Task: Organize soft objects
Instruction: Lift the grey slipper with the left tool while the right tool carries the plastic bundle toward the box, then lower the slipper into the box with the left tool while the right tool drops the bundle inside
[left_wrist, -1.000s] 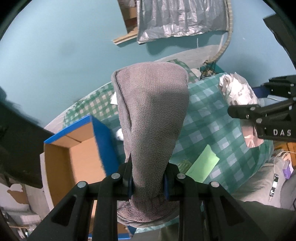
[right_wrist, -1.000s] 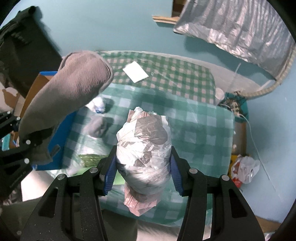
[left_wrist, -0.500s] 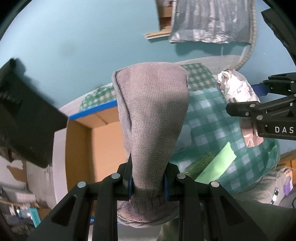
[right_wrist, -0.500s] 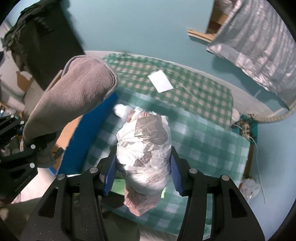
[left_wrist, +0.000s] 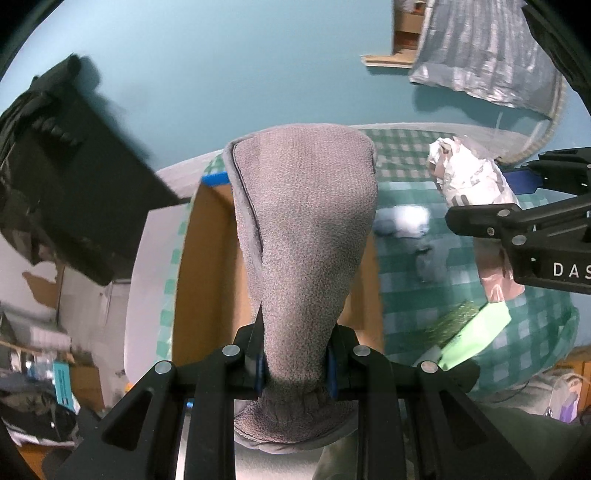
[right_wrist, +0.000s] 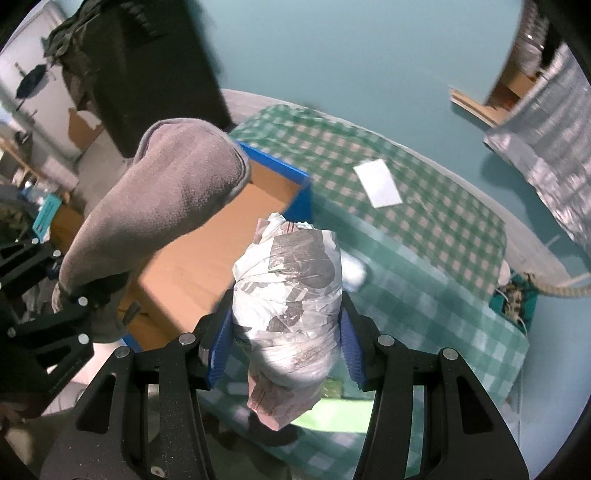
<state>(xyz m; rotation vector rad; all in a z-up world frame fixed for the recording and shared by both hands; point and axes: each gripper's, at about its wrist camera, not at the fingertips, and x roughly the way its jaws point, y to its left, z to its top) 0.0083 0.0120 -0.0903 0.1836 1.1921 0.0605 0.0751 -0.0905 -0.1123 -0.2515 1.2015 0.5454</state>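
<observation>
The left gripper (left_wrist: 295, 363) pinches a grey fleece slipper-shaped cloth (left_wrist: 306, 236) near its gathered end, its rounded tip held above an open brown cardboard box with blue outer walls (right_wrist: 207, 254). Beside it, the right gripper (right_wrist: 282, 343) clamps a white plastic-wrapped bundle with dark print (right_wrist: 290, 291) over the counter's green-and-white checked cloth (right_wrist: 436, 229), where a white paper slip (right_wrist: 377, 182) lies.
</observation>
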